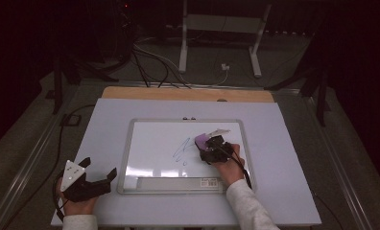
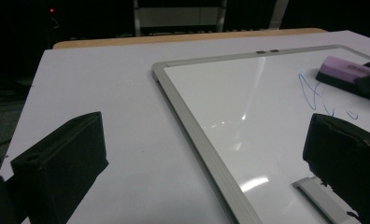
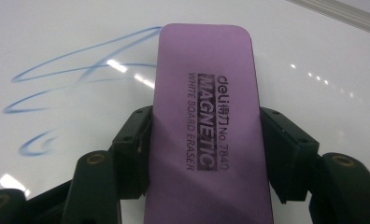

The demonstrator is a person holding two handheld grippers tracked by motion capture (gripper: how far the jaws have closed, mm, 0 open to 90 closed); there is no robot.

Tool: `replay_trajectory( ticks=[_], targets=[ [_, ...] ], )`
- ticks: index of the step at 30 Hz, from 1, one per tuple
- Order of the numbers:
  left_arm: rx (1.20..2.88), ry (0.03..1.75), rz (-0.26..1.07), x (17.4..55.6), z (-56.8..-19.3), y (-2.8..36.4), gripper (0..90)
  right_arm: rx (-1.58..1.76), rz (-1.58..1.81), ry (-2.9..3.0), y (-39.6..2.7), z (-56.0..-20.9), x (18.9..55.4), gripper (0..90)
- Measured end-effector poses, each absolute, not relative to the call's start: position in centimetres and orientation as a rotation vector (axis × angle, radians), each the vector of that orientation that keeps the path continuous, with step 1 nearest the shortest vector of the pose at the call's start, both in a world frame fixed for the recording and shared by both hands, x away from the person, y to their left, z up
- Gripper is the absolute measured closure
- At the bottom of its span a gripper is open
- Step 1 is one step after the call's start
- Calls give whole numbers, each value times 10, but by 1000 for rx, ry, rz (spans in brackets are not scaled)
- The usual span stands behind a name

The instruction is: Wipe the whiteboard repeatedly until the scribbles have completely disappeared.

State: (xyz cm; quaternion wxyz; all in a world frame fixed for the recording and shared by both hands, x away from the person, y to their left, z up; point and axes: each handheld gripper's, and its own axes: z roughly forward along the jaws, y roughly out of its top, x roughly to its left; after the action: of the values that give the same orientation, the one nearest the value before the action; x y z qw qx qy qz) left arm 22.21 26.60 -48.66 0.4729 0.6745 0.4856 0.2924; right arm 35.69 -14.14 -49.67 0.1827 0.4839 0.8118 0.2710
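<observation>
The work in hand is wiping blue marker off the whiteboard (image 1: 145, 143), and it turns on where the blue scribble (image 1: 181, 151) lies from the purple eraser (image 1: 202, 140). In the high view the scribble sits just left of centre on the board, and the eraser sits just to its right and slightly higher, so the wipe has to travel toward the left of the frame and a little down. The right gripper (image 1: 208, 149) has its jaws clamped on the eraser's two long sides; in the right gripper view the pads press against the eraser (image 3: 206, 126) from either side, and its printed face is turned up toward the camera. There the eraser's long axis runs from the bottom of the frame to the top centre, in line with the jaws, and its free end points at the upper centre, touching the right-hand tips of the scribble (image 3: 80, 84), whose loops spread away to the left of the frame. The eraser appears to lie low over the board, though contact of its underside cannot be told. The left gripper (image 1: 99, 179) rests at the lower left of the high view, off the board's left edge, jaws spread apart with nothing between them, well apart from the marks; the right hand is plainly the nearer one.
</observation>
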Motion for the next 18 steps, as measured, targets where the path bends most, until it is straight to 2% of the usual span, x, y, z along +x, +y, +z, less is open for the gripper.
replay_trajectory(
  ticks=[11,18],
  targets=[
    [1654,1187,714,223,-487,265,6,1110,839,2476,-103,-496,332,407],
    [1651,1190,715,222,-487,266,6,1208,803,2409,-116,-496,345,407]
  ],
)
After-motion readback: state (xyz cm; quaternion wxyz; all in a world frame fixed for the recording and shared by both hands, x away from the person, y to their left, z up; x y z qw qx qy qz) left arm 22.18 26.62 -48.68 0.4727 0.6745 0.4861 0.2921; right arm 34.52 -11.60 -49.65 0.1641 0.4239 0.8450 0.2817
